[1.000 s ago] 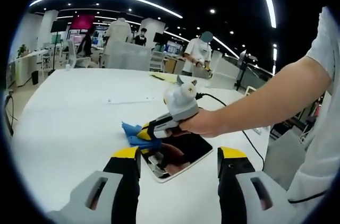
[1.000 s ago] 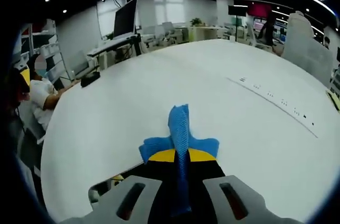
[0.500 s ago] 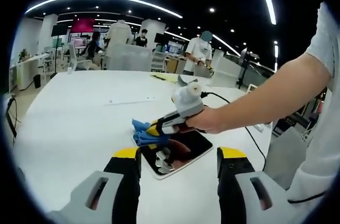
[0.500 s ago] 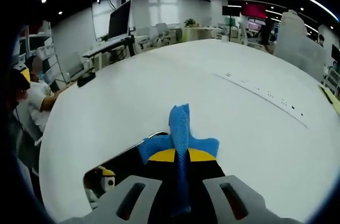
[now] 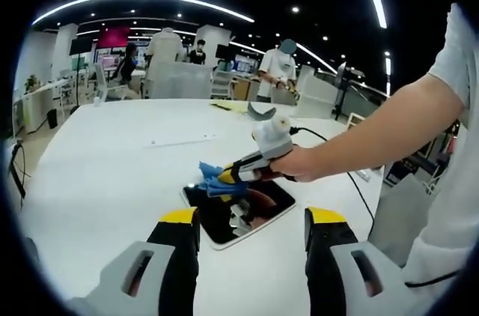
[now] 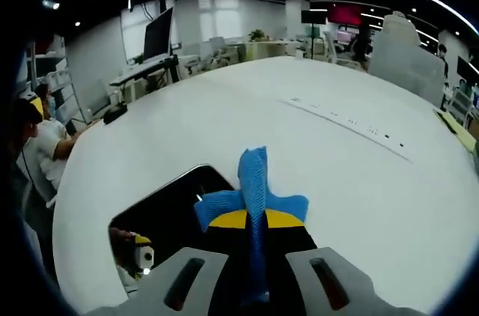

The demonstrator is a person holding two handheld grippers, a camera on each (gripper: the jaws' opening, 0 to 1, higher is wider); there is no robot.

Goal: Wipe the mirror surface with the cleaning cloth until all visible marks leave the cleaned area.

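Counter [image 5: 97, 174]: broad, white, smooth, matte, rounded edge; wide bare surface left and far of mirror. Row of small dark marks across far part [image 6: 352, 125].

Mirror [image 5: 258, 207]: flat rounded rectangle, dark glossy face, thin pale rim, lying on counter near its near edge, just ahead of left hand-held gripper.

Cloth [image 6: 253, 189]: blue, woven, bunched; pressed on mirror's far-left corner.

Right hand-held gripper [image 5: 224, 178]: jaws clamped on cloth, yellow tips, held by person's hand [image 5: 296, 166].

Left hand-held gripper [image 5: 251, 245]: jaws apart, above counter, nothing between.
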